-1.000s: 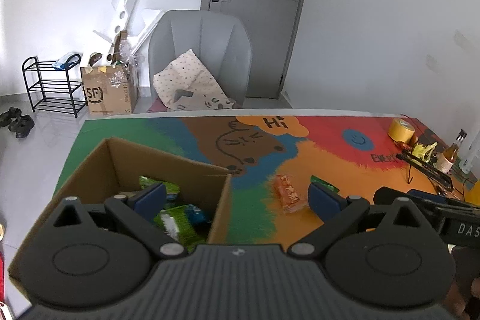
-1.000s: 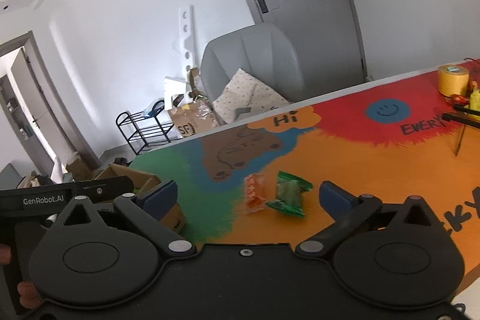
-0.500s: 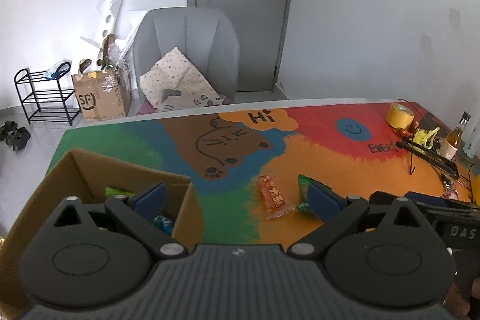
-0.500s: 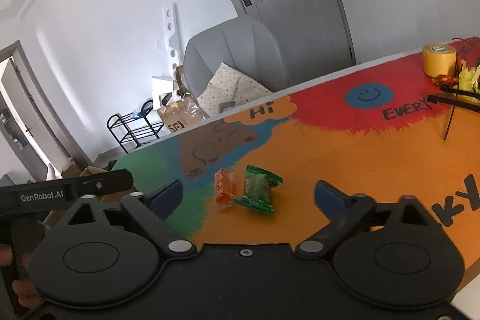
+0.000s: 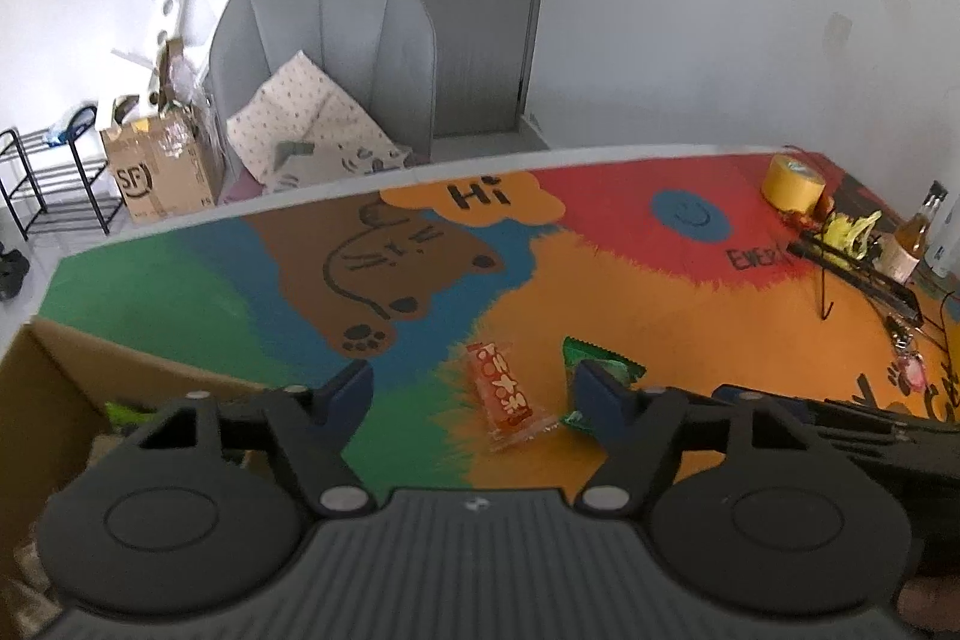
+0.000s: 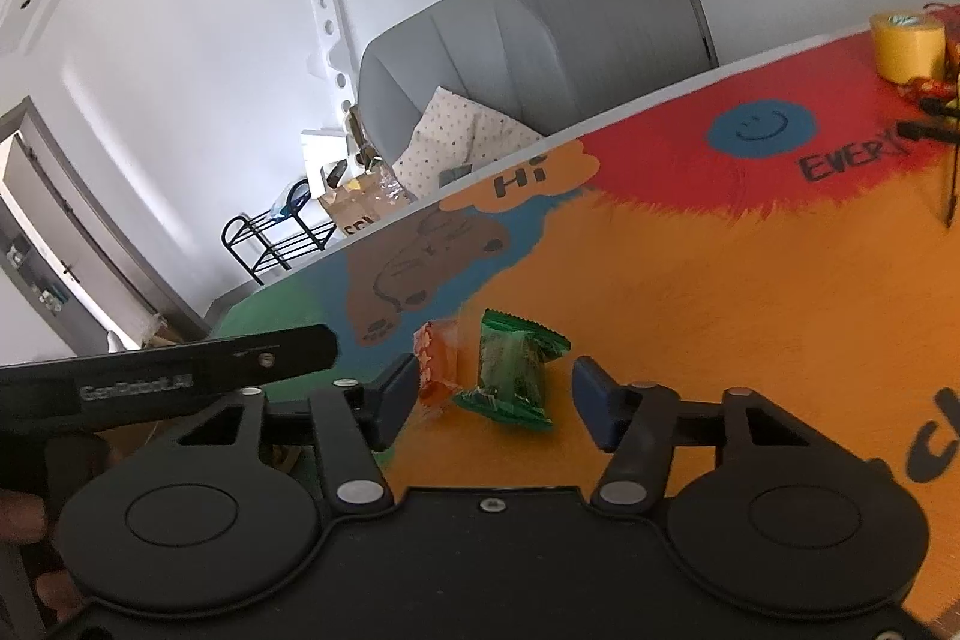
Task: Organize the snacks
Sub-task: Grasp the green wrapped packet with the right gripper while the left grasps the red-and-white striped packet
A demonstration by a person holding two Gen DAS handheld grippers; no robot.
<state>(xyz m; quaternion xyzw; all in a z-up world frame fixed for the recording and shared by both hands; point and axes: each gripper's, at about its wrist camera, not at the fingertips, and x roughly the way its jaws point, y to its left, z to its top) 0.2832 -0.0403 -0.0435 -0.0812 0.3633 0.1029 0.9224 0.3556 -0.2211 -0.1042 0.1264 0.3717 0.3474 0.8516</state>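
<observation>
An orange snack packet [image 5: 503, 391] and a green snack packet [image 5: 602, 367] lie side by side on the painted table. My left gripper [image 5: 474, 397] hovers over the orange packet, jaws closing, pads clear of it. In the right wrist view the green packet [image 6: 513, 370] lies between the fingers of my right gripper [image 6: 495, 397], whose jaws are closing without touching it; the orange packet [image 6: 441, 361] sits by the left fingertip. A cardboard box [image 5: 54, 388] with snacks inside stands at the table's left end.
A yellow tape roll [image 5: 792, 181], a bottle [image 5: 909, 241], a black stand and small clutter crowd the table's right end. Beyond the far edge are a grey chair [image 5: 324, 58] with a cushion, a carton and a shoe rack. The left gripper's body [image 6: 162, 370] crosses the right wrist view.
Both grippers moved toward the two packets and lower, away from the box, which slid to the left edge of the left wrist view. Both pairs of jaws have narrowed.
</observation>
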